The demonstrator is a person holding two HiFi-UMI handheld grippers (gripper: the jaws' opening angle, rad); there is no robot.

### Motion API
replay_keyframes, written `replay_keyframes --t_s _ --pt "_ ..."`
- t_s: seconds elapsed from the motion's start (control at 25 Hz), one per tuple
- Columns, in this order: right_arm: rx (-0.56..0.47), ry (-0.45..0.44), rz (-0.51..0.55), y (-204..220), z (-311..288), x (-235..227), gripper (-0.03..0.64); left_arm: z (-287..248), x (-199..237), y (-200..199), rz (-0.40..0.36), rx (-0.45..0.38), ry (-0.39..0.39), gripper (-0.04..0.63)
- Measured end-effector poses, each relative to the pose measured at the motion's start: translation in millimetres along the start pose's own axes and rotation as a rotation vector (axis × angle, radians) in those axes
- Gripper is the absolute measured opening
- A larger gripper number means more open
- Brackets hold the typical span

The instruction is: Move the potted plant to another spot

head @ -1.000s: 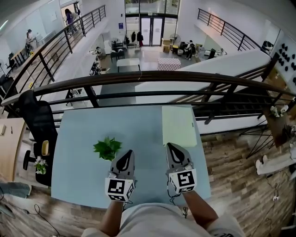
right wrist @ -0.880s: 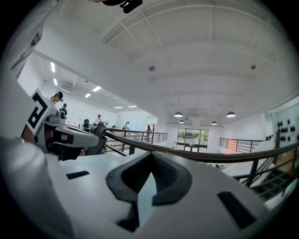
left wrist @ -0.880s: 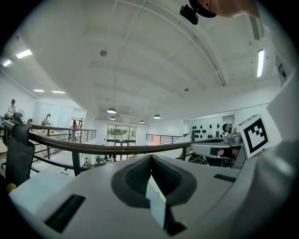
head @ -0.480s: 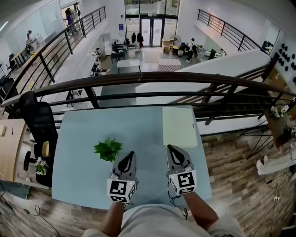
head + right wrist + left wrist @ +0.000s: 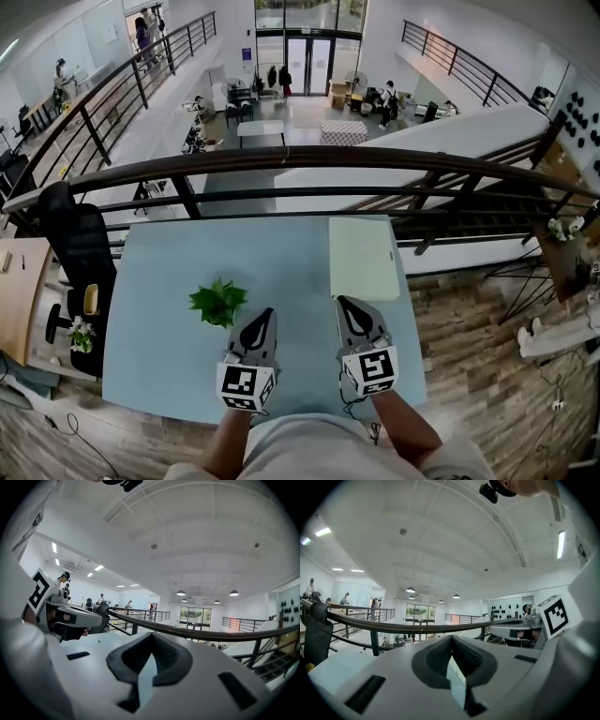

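your left gripper (image 5: 262, 316) has its jaws pressed together with nothing between them, and in the left gripper view the two dark pads meet at the tip over bare tabletop. your right gripper (image 5: 348, 305) is the same: jaws closed, nothing held, pads meeting at the front in the right gripper view. you hold both side by side over the near part of the light blue table (image 5: 159, 366), pointing away from you toward the black railing (image 5: 281, 157), each about level, with their marker cubes nearest your body. the potted plant (image 5: 217, 302) stands on the table left of its middle, just ahead of your left gripper's tip and a little to its left, near it but not touching. from above you see only its green leaves, and the pot beneath them is hidden. a pale green sheet (image 5: 361, 255) lies flat at the far right of the table, ahead of your right gripper and apart from it. a black office chair (image 5: 80, 248) stands off the table's left edge.
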State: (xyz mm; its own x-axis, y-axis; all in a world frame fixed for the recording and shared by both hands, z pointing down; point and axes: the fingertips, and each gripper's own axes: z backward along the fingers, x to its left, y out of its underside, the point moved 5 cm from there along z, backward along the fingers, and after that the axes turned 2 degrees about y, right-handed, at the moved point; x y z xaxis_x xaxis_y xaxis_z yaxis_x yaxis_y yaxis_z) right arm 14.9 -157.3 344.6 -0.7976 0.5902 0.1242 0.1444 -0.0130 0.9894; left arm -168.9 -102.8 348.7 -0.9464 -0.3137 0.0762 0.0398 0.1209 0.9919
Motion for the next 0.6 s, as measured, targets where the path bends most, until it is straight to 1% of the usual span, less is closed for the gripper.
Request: replay_keyframes --t_s 0.6 --pt "-0.001 -0.017 0.007 -1.4 -1.0 2.7 0.003 -2.4 -3.8 1.8 -0.002 0.014 0.008 0.011"
